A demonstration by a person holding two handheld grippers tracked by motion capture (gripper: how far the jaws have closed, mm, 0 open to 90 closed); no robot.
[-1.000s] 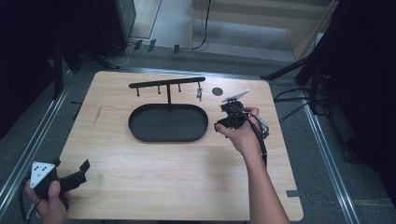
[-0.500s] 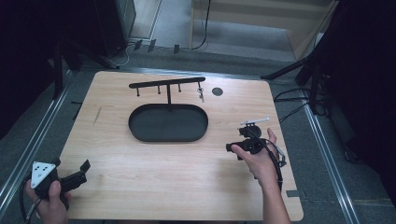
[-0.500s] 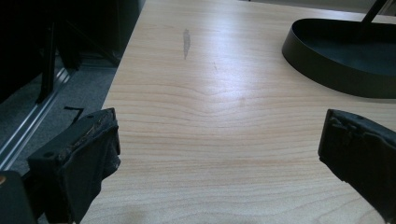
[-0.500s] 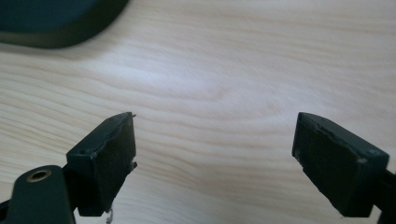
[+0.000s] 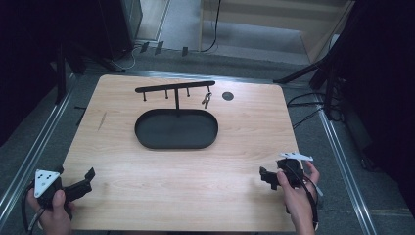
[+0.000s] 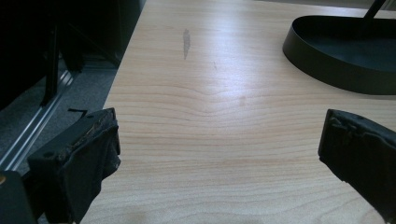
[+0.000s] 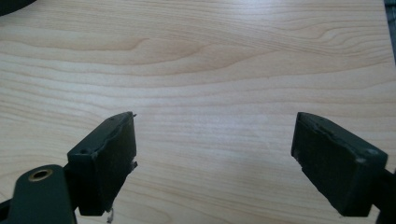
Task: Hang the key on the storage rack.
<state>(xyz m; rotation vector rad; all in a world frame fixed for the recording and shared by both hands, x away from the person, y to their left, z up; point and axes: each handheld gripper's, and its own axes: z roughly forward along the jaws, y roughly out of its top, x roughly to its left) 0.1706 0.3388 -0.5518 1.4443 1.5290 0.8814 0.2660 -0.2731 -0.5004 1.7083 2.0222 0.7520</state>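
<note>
A black stand with an oval tray (image 5: 147, 139) and a hook bar (image 5: 174, 87) sits at the table's middle back. A small bunch of keys (image 5: 207, 100) hangs from the bar's right hook. My right gripper (image 5: 265, 177) hovers low near the front right of the table, pointing left. Its jaws have just been opening and stand open, with only bare wood between them in the right gripper view (image 7: 215, 158). My left gripper (image 5: 88, 178) rests at the front left corner, open and empty. In the left gripper view (image 6: 219, 154) the tray (image 6: 336, 70) lies ahead to the right.
A small black round disc (image 5: 227, 96) lies on the wooden table (image 5: 195, 171) right of the hook bar. Metal rails (image 5: 342, 166) run along both sides of the table. Cables (image 5: 306, 105) trail on the floor at the right.
My right hand has moved from beside the hook bar back toward the front right of the table and lower. The left hand has stayed where it was.
</note>
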